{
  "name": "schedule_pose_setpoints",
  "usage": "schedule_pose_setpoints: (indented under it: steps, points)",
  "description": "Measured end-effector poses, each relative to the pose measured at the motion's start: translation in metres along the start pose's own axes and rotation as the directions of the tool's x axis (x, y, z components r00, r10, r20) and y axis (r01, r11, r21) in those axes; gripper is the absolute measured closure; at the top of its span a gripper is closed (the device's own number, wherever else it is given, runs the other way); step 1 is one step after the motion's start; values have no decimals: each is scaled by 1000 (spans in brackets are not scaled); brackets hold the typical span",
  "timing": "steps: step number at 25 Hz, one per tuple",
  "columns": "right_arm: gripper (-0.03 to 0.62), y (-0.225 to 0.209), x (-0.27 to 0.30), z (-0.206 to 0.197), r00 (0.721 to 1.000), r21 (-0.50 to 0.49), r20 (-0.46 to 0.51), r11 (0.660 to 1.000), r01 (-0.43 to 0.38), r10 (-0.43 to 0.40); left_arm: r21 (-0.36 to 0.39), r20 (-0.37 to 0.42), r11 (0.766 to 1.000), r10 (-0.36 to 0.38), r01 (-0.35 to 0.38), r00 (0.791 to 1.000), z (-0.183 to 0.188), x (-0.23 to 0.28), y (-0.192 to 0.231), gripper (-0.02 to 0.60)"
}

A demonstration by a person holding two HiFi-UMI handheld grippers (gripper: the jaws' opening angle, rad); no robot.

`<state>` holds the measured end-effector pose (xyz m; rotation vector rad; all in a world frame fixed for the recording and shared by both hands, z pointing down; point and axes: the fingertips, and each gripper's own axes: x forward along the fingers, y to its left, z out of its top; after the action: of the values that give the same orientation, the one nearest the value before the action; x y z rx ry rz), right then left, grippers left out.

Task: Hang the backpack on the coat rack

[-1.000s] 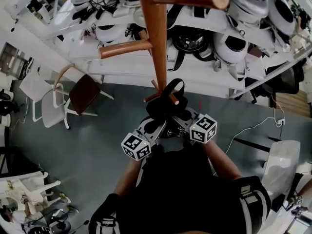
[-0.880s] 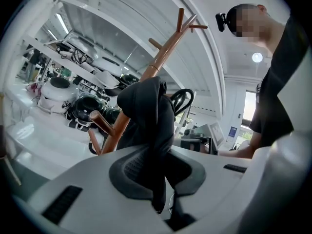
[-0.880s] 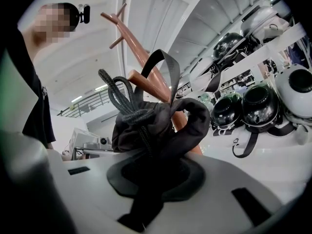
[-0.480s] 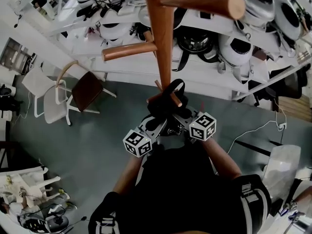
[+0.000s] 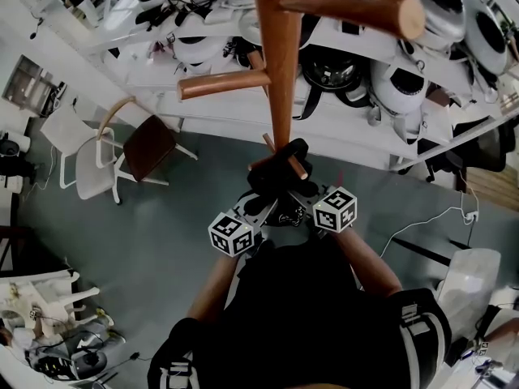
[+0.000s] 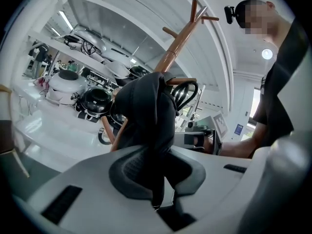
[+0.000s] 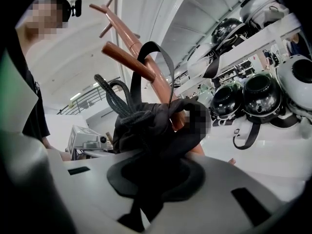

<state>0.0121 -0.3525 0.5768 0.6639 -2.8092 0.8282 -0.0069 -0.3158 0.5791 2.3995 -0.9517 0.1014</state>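
I have two grippers on one black backpack (image 5: pixel 274 177): the left gripper (image 5: pixel 258 207) is clamped on a fold of its fabric, and the right gripper (image 5: pixel 302 194) pinches its fabric too. The backpack hangs between them, against the pole of the one wooden rack (image 5: pixel 280 79), its loop (image 5: pixel 296 146) at a low peg (image 5: pixel 298 168); hooked or not, I cannot tell. Higher up I count two longer pegs, a left peg (image 5: pixel 223 83) and a right peg (image 5: pixel 349 2). Helmets (image 5: pixel 401 87) line the far shelf (image 5: pixel 211 113)

No legible text or labels anywhere.
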Motion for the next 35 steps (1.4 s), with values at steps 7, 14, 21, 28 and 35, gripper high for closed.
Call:
schedule_pose_setpoints:
  steps: [7,14,21,28,35]
  points:
    - [522,-9,2,-8,1000,9,-17,1000,7,-7,15,-47,1000,10,-9,999,-13,6,9,525]
    - [523,-12,5,-15,999,10,-33,1000,20,-19,-5,-87,999,40,-40,995,-31,6,19,525]
    - [525,-24,4,-20,998,15,-41,998,53,-52,-11,-104,999,36,-37,994,-39,18,24,525]
    - [525,-36,3,-22,994,-34,-35,994,104,-105,11,-133,1000,27,-26,991,-44,28,32,522]
    - [504,-51,-4,-21,976,-110,-18,970,216,-219,16,-126,998,54,-53,991,-47,38,39,522]
